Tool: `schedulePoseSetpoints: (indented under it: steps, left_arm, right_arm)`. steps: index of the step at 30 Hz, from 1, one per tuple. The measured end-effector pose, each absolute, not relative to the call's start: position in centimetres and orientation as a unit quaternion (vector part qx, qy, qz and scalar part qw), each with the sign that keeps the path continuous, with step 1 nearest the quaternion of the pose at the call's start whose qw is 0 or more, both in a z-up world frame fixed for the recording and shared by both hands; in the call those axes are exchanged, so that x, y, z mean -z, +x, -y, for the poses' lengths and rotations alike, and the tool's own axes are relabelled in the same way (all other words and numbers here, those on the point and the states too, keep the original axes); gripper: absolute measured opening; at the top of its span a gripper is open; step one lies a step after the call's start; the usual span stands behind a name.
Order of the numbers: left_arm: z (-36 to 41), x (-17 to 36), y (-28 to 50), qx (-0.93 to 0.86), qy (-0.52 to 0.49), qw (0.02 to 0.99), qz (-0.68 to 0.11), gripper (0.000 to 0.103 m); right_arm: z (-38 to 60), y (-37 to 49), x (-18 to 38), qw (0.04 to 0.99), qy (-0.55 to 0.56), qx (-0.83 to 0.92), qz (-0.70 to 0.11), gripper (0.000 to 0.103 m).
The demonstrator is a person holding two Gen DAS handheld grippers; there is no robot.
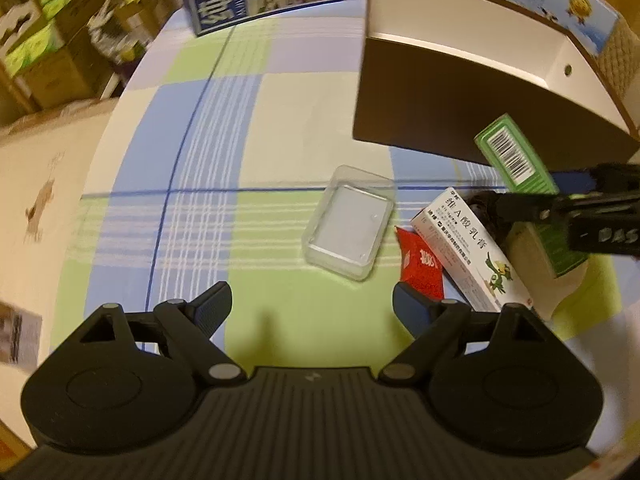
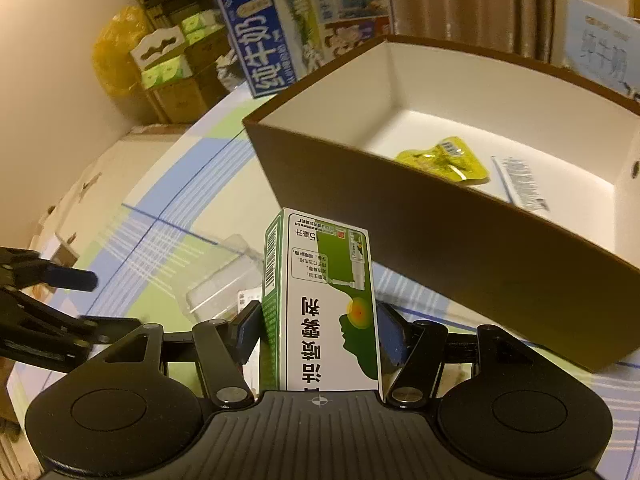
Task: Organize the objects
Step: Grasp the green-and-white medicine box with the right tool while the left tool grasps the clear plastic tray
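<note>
Cloth (image 1: 248,120) covering the counter is looking woven, matt, checked. Tray (image 1: 348,222) is showing clear glossy plastic. Green carton (image 2: 332,300) and brown box (image 2: 440,240) are reading as smooth cardboard. Right gripper (image 2: 320,334) is appearing matt black plastic.

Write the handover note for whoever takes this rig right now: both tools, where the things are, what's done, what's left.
Right tool: shut on the green-and-white box, held in front of the brown storage box.
Left tool: open, empty, above the tablecloth near the clear plastic case.
Done: yellow packet and a barcoded white item lie inside the storage box.
Left: probably drop the green-and-white box in, then the clear case, white carton and red packet, all on the cloth.
</note>
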State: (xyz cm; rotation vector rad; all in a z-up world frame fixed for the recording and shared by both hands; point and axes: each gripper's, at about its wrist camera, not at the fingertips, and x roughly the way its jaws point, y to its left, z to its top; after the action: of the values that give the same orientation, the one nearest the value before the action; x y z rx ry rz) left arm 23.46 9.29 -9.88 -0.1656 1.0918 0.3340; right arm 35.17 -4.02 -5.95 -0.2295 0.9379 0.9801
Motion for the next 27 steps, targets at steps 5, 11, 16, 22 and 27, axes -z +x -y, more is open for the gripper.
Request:
schedulePoseSetpoints:
  steps: [5, 11, 16, 22, 27]
  left_arm:
    - [-8.9, 11.2, 25.2, -0.129, -0.038, 0.850, -0.509, 0.085]
    - [-9.5, 12.4, 27.4, -0.095, -0.021, 0.859, -0.503, 0.085]
    - [-10.3, 13.7, 29.4, -0.068, -0.021, 0.856, -0.512, 0.077]
    - [-10.6, 14.8, 30.9, -0.048, -0.018, 0.851, -0.523, 0.063]
    - [-10.9, 15.4, 31.6, -0.042, -0.030, 0.847, -0.529, 0.053]
  right_arm:
    - [6.3, 35.5, 4.9, 0.790, -0.071, -0.427, -0.434, 0.058]
    - [10.0, 36.0, 3.8, 0.814, -0.029, -0.382, -0.437, 0.058]
    - [13.1, 36.4, 3.1, 0.829, 0.007, -0.345, -0.440, 0.058]
    - [15.8, 36.4, 2.6, 0.843, 0.028, -0.305, -0.442, 0.058]
    - [17.0, 36.0, 2.5, 0.848, 0.031, -0.289, -0.444, 0.058]
